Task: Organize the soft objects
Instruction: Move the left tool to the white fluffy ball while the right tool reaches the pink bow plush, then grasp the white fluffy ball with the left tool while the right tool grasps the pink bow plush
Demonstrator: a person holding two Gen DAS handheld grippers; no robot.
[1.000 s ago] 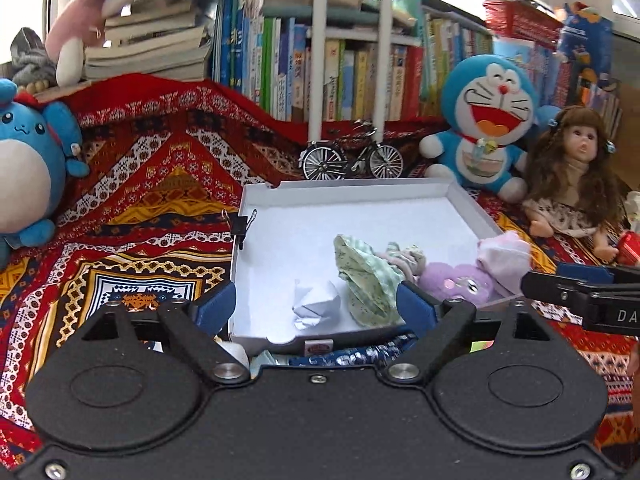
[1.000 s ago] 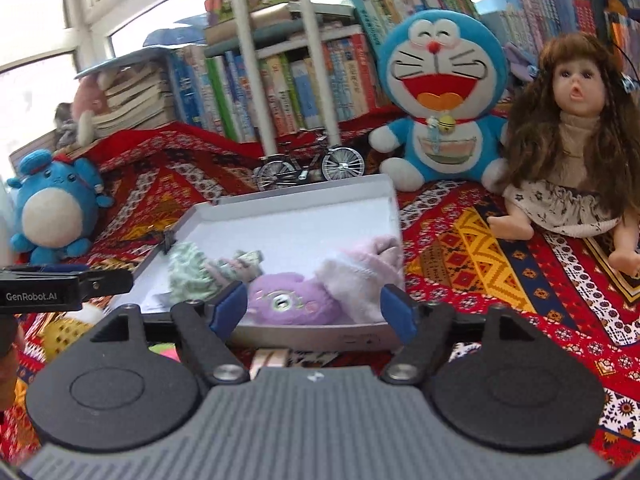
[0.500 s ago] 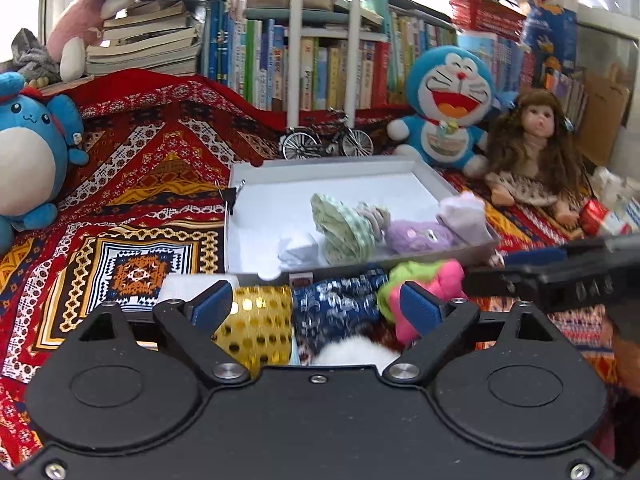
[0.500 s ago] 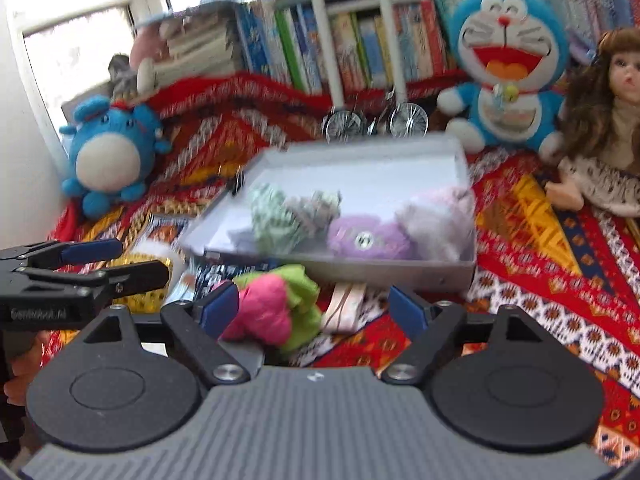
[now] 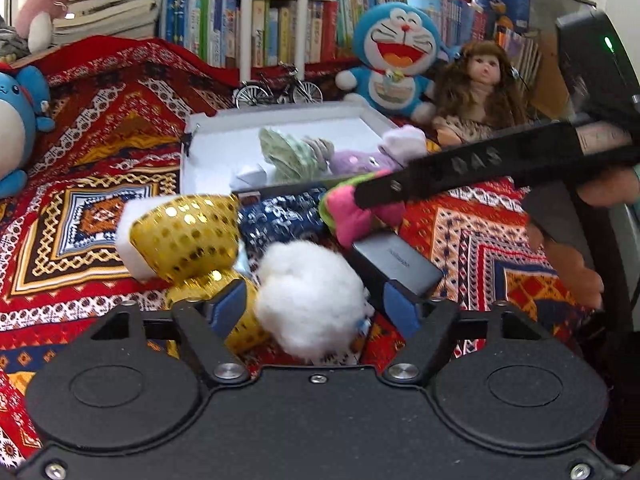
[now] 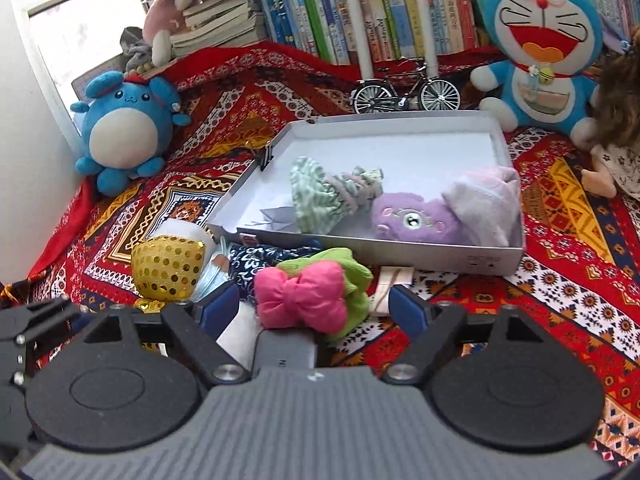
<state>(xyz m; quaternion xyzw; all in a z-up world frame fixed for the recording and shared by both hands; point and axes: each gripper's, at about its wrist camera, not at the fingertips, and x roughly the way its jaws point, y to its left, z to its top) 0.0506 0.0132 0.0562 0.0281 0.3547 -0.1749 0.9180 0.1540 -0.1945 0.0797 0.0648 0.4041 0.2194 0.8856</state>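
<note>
Jaws closing, my left gripper (image 5: pixel 313 308) has a white fluffy ball (image 5: pixel 312 300) between its pads, which stand just clear of it. Beside the ball lie a gold sequin pouch (image 5: pixel 184 236), a blue patterned cloth (image 5: pixel 280 220) and a black box (image 5: pixel 396 264). My right gripper (image 6: pixel 314 310) is open around a pink and green bow plush (image 6: pixel 304 300) without touching it. Behind the pile, the white tray (image 6: pixel 400 248) holds a green striped cloth (image 6: pixel 320 196), a purple plush (image 6: pixel 412 220) and a pale pink plush (image 6: pixel 484 204).
A patterned red blanket (image 6: pixel 560 280) covers the surface. A blue round plush (image 6: pixel 124 128) sits at the left; a toy bicycle (image 6: pixel 404 92), a Doraemon plush (image 6: pixel 544 44) and a doll (image 5: pixel 480 84) stand behind the tray before a bookshelf (image 6: pixel 380 12).
Both grippers drew back from the tray to the pile in front of it. The left jaws narrowed around the white ball. The right gripper came over the pink and green plush.
</note>
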